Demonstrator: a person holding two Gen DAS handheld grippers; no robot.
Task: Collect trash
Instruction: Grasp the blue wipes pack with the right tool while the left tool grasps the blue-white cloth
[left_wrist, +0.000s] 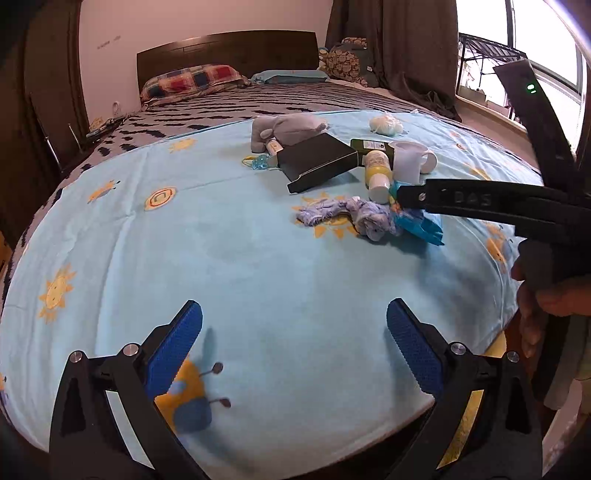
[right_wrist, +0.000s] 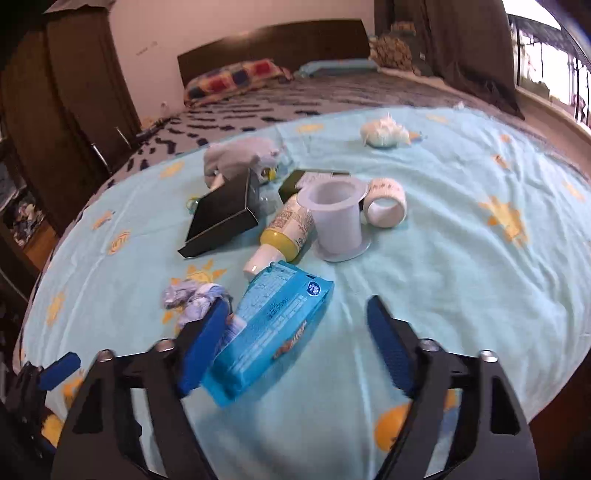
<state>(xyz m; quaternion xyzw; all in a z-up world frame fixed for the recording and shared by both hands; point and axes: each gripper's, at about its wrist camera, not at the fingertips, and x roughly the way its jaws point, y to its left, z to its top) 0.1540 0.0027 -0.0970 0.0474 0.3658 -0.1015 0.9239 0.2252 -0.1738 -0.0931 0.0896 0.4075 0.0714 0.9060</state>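
A blue snack wrapper (right_wrist: 269, 328) lies on the light blue bed cover between my right gripper's (right_wrist: 299, 332) open fingers, close against the left finger (right_wrist: 201, 350). In the left wrist view the wrapper (left_wrist: 417, 221) shows under the right gripper's black arm (left_wrist: 480, 201). A crumpled white tissue ball (right_wrist: 384, 133) (left_wrist: 386, 124) lies farther back. My left gripper (left_wrist: 295, 332) is open and empty, hovering over bare cover near the bed's front edge.
A pile sits mid-bed: black box (right_wrist: 221, 218), yellow bottle (right_wrist: 284, 232), white plastic cup (right_wrist: 336, 218), tape roll (right_wrist: 386, 203), blue sock (right_wrist: 192, 299), grey plush toy (right_wrist: 240, 155). Pillows lie at the headboard. A wardrobe stands left, a window right.
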